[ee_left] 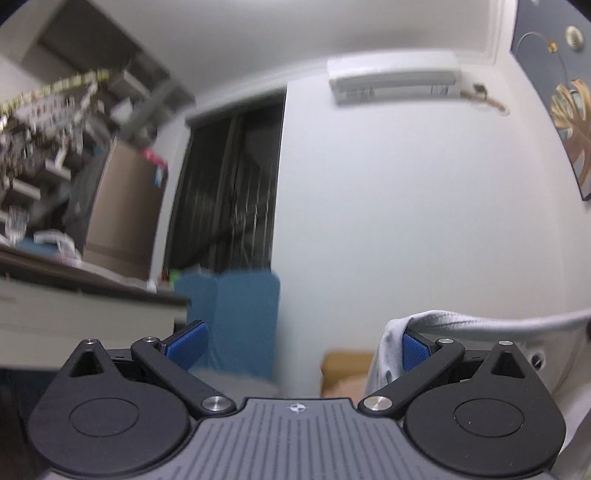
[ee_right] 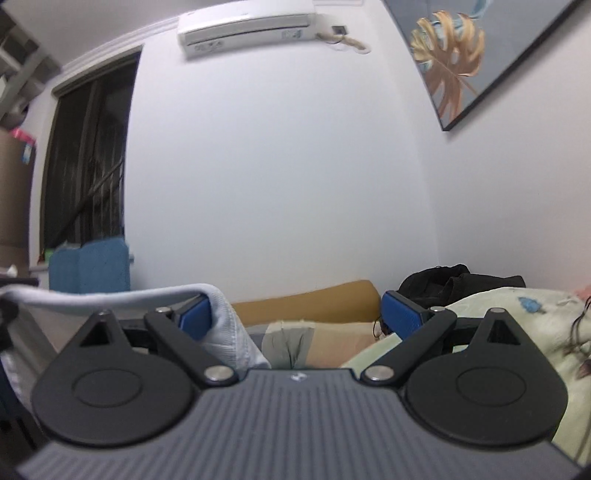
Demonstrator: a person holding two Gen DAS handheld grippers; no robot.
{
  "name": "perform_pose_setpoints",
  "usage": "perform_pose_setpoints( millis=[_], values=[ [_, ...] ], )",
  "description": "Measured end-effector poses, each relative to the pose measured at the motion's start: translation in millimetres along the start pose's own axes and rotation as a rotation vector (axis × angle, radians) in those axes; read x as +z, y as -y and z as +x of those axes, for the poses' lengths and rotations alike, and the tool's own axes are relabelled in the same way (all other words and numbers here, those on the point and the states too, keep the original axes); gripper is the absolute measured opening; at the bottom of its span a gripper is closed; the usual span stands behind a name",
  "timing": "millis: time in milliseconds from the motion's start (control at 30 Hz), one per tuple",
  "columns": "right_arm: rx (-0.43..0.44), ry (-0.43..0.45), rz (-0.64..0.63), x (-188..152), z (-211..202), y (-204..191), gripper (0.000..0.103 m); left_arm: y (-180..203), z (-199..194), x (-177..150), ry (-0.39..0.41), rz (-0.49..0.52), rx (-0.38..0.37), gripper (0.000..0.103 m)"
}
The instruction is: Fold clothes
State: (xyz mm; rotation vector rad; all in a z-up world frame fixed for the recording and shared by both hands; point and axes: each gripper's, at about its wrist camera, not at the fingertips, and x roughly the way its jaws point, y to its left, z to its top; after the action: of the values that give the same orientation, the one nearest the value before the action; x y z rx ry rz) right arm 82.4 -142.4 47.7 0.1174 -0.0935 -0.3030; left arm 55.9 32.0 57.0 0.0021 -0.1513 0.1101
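Observation:
A white garment is stretched between my two grippers, held up in the air. In the left wrist view the white garment [ee_left: 480,325] is draped over the right finger, its hem running off to the right; my left gripper [ee_left: 303,345] has its jaws wide apart. In the right wrist view the same garment [ee_right: 122,295] hangs over the left finger and runs off to the left; my right gripper [ee_right: 295,314] also has its jaws wide apart. The rest of the garment hangs below, out of view.
Both cameras face a white wall with an air conditioner [ee_right: 243,26] and a dark window [ee_left: 229,184]. A blue towel [ee_left: 236,314] hangs below the window. A bed with a tan pillow [ee_right: 306,299], black clothes [ee_right: 458,280] and a pale patterned quilt [ee_right: 517,314] lies ahead. A desk [ee_left: 74,295] stands left.

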Motion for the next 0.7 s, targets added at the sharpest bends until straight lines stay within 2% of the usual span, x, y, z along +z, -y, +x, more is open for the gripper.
perform_pose_setpoints(
  millis=[67, 167, 267, 367, 467, 567, 700],
  values=[
    [0.003, -0.095, -0.01, -7.4, 1.0, 4.5, 0.097, -2.2, -2.9, 0.4, -0.106, 0.018, -0.033, 0.103],
    [0.01, -0.277, 0.01, -30.9, 14.0, 12.9, 0.097, 2.4, 3.2, -18.0, -0.289, 0.067, -0.061, 0.103],
    [0.015, -0.349, 0.045, -49.7, 20.2, 18.8, 0.097, 7.7, 11.1, -37.2, -0.46, 0.086, -0.106, 0.103],
    [0.036, -0.331, 0.035, -46.9, 18.6, 14.5, 0.097, 14.8, 14.9, -45.8, -0.543, 0.094, -0.151, 0.103],
    [0.057, -0.284, 0.023, -35.2, 16.4, 3.6, 0.097, 21.2, 17.4, -51.1, -0.564, 0.162, -0.175, 0.103],
    [0.05, -0.254, 0.002, -30.1, 16.1, 1.6, 0.097, 18.5, 39.8, -74.2, -0.569, 0.25, -0.11, 0.103],
    [0.023, -0.293, -0.044, -44.0, 24.8, 6.7, 0.097, 11.4, 59.9, -89.4, -0.628, 0.312, -0.024, 0.103]
  ],
)
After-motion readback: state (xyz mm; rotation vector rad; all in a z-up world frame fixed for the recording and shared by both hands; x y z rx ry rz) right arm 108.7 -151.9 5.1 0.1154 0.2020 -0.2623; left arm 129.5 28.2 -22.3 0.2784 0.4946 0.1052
